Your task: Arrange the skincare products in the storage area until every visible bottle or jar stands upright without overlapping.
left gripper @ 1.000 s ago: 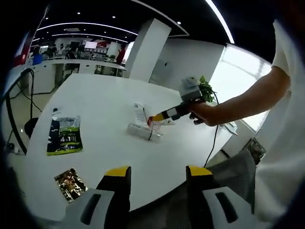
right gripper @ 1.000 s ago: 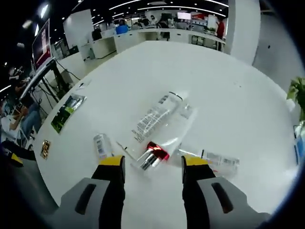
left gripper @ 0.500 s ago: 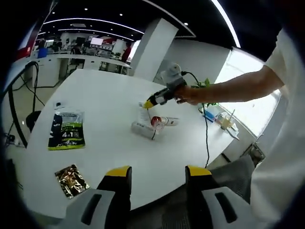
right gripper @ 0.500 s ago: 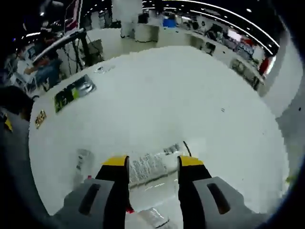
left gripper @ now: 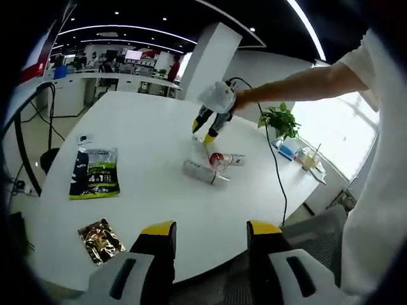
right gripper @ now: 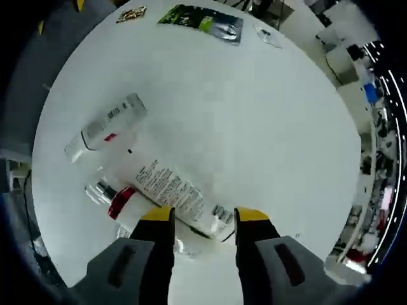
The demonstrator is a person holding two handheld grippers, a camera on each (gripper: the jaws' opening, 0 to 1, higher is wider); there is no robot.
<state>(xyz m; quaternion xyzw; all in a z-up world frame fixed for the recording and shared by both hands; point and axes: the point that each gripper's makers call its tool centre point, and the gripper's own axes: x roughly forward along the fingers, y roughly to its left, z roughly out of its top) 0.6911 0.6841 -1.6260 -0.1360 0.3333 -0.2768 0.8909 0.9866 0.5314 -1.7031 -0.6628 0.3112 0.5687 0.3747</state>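
White table (right gripper: 254,95), toppled bottles (right gripper: 181,197), potted plant (left gripper: 280,121) beyond.

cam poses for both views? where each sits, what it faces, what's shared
Left gripper view: rides the left gripper, held back at the near table edge, facing across it; the person's arm and right gripper reach in over the bottles.
Right gripper view: rides the right gripper, looking steeply down on a lying labelled bottle between its jaws.
Shared: table, bottle cluster, green packet, gold packet.

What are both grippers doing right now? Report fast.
Left gripper: open, empty.
Right gripper: open, jaws straddling a lying clear bottle with printed label.
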